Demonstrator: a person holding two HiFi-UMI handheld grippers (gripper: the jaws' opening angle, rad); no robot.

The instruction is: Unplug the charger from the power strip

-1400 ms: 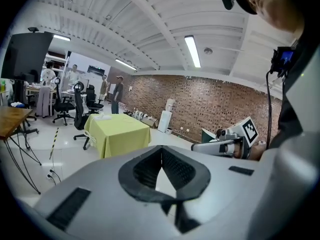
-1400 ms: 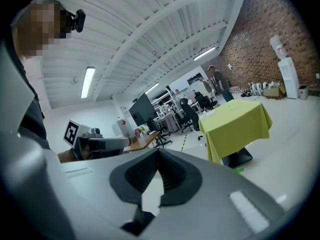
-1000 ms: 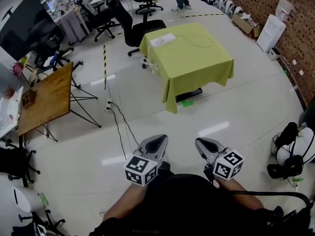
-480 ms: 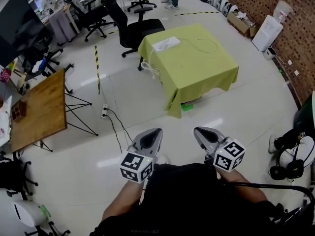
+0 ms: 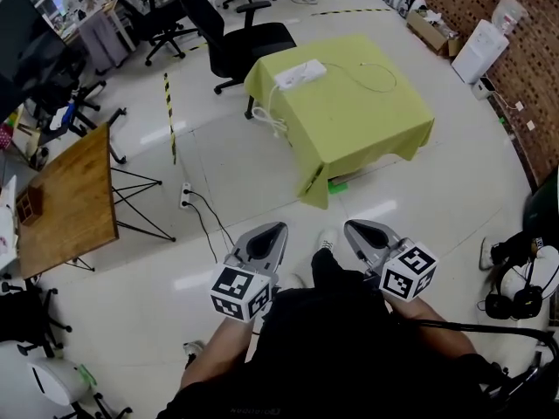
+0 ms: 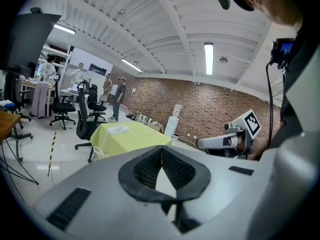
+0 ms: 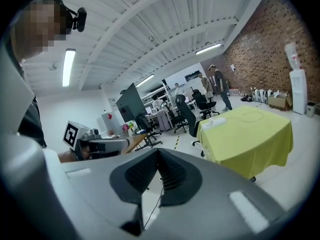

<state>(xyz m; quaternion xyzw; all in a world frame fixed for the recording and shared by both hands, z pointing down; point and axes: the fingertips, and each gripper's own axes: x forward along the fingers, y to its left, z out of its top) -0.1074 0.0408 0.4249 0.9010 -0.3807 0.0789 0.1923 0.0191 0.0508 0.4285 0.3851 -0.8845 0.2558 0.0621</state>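
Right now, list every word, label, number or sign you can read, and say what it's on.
No readable text anywhere.
The marker cube on the left gripper and the marker cube on the right gripper: black-and-white square patterns, no letters or numbers.
The distant wall screen: too small to read.

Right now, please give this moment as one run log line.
left gripper: shut, empty | right gripper: shut, empty | power strip: on table, untouched

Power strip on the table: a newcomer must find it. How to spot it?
Find the table draped in yellow-green cloth. The power strip is the white bar at its corner nearest the black chair. The other strip lies on the floor.
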